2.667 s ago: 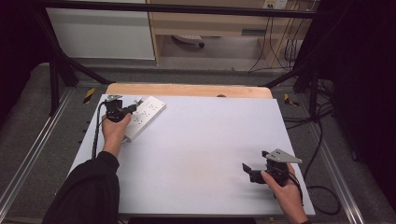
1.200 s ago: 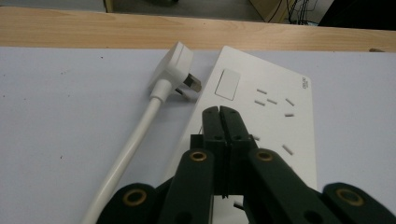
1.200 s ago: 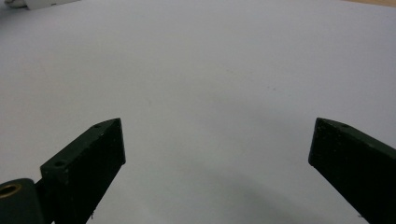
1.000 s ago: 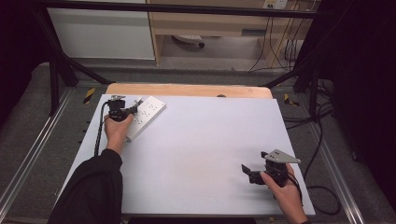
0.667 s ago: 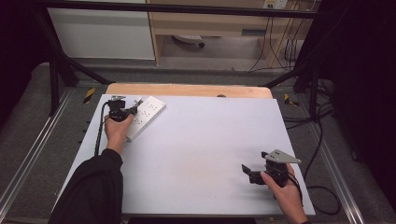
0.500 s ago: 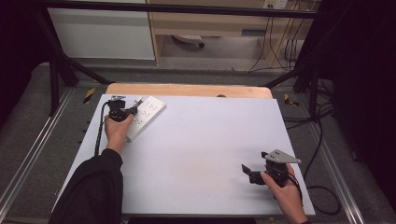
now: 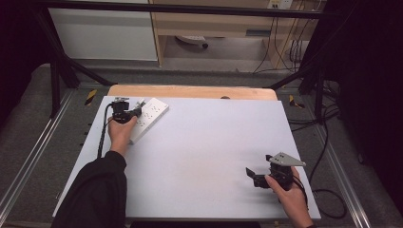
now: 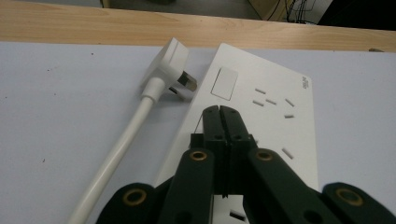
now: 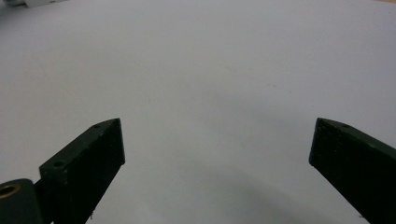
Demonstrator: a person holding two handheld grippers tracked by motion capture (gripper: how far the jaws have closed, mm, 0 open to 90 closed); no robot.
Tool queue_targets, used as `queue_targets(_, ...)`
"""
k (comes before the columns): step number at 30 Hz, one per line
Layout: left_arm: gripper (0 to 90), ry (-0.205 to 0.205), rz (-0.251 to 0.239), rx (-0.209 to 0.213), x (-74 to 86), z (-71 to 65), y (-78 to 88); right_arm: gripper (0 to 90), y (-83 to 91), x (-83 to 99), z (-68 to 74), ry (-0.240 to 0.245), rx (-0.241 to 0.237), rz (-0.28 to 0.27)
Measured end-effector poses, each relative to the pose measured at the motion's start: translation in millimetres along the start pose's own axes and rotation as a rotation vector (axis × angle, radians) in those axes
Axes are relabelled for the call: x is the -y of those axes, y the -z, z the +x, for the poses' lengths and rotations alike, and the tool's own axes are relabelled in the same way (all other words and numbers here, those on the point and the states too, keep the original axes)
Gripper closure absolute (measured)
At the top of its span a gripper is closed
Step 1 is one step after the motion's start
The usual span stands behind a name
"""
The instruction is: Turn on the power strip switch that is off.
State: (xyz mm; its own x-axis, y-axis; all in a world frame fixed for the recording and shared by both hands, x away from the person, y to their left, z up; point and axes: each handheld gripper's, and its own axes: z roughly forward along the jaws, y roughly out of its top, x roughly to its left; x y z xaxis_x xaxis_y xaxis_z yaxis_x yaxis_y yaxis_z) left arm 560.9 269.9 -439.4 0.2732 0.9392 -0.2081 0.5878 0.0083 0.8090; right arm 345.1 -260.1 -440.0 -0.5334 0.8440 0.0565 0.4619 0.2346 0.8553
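at the lower right of the high view the right gripper (image 7: 252, 175) rests on the bare table (image 7: 209, 142), jaws spread wide with nothing between them. at the upper left, the left gripper (image 8: 219, 111) is pressed fully closed over the white power strip (image 8: 273, 109), its plug (image 8: 170, 63) lying just beside.

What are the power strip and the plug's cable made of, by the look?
Power strip: seemingly hard white plastic, smooth matte face with crisp moulded slots. Plug cable: probably rubbery or PVC sheath, smooth, slightly glossy, round and gently curved. The plug looks like moulded white plastic.
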Motion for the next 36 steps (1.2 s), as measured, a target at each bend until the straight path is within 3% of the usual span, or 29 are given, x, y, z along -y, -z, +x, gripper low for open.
queue_targets(6,90.0,0.001,0.002,-0.004,-0.3,0.3,0.4,3.9,-0.2,0.2,0.3,0.000,-0.002,0.002)
queue_targets(9,90.0,-0.009,0.022,-0.029,-0.4,1.5,1.2,3.8,-0.3,0.2,0.5,0.000,-0.002,0.004)
queue_targets(17,90.0,-0.008,0.009,-0.002,1.4,5.0,1.7,3.7,-1.4,0.3,0.6,0.003,-0.003,0.007)
queue_targets(23,90.0,-0.004,0.003,-0.007,1.6,4.4,1.0,3.7,-1.7,0.4,1.0,0.002,-0.003,0.010)
queue_targets(36,90.0,0.048,0.004,0.007,1.6,4.9,1.0,3.7,-2.6,0.6,0.8,0.004,-0.003,0.011)
